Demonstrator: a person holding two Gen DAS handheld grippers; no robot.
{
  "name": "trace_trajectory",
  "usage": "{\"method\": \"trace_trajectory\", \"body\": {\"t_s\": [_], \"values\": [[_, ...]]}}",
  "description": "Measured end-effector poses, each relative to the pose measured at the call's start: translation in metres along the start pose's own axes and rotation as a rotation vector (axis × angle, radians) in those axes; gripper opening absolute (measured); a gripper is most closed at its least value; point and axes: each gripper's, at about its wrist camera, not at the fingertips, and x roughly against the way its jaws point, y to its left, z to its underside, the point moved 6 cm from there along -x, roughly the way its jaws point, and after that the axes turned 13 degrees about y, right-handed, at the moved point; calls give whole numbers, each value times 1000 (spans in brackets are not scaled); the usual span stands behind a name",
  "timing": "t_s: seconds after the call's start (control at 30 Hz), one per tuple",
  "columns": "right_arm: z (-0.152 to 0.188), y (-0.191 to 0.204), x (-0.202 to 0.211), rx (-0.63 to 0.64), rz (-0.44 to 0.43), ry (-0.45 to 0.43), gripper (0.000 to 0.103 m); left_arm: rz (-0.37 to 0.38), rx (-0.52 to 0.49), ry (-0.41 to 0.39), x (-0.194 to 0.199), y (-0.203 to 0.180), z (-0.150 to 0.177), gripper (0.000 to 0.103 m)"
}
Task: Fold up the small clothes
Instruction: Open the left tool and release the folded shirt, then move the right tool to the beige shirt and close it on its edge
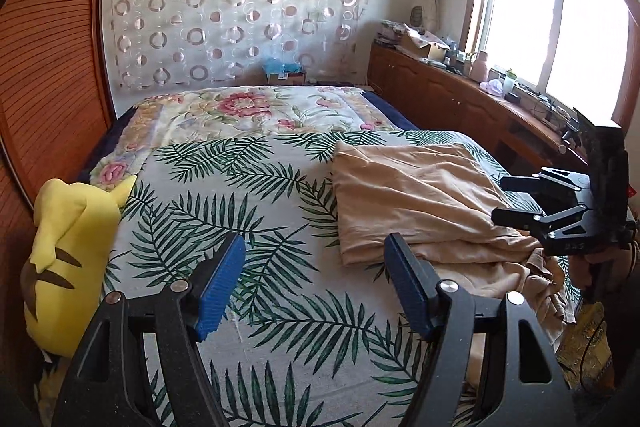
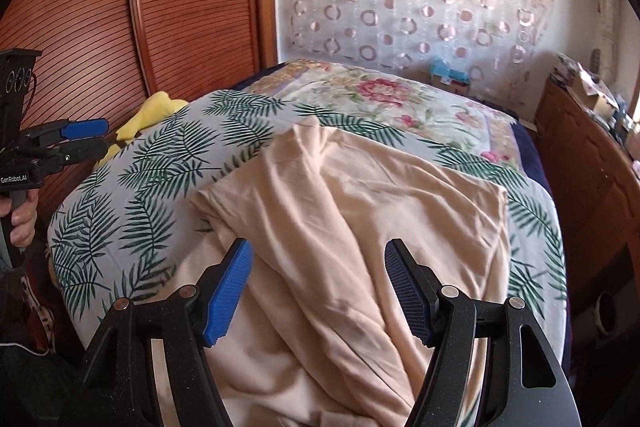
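Observation:
A beige garment (image 2: 352, 211) lies rumpled and partly folded on the near right part of the leaf-print bed sheet (image 1: 224, 219), its near end hanging over the bed's edge. My right gripper (image 2: 319, 245) hovers open just above the garment's middle, nothing between its blue pads. My left gripper (image 1: 316, 243) is open over bare sheet, just left of the garment (image 1: 416, 195); its right finger overlaps the cloth's left edge in the picture. The left wrist view shows the right gripper (image 1: 508, 199) at the right edge, and the right wrist view shows the left gripper (image 2: 106, 137) at far left.
A yellow plush toy (image 1: 72, 255) sits at the bed's left side against a wooden wardrobe (image 1: 52, 67). A floral quilt (image 1: 248, 111) covers the far half of the bed. A cluttered wooden cabinet (image 1: 460, 95) runs under the window on the right. A hand (image 2: 22, 223) grips the left tool's handle.

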Motion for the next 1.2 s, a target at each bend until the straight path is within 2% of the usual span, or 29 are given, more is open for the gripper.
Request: {"method": "trace_trajectory", "body": {"t_s": [0.3,0.5,0.7,0.93,1.1,1.17,1.2], "values": [[-26,31,-34,74,-59,47,71,-5,23,-8,7,14,4,73],[-49,45,-67,108,-123,114,71,-10,31,-15,9,20,4,73],[-70,62,-96,154,-142,154,71,-10,38,-12,7,24,6,73],[-78,80,-127,219,-130,212,71,-4,46,0,2,28,13,73],[-78,90,-149,276,-69,242,71,0,51,4,1,27,14,73],[-79,93,-151,280,-64,230,66,8,57,8,0,26,15,73],[-80,92,-151,274,-60,218,53,16,56,10,-1,24,16,73]]}}
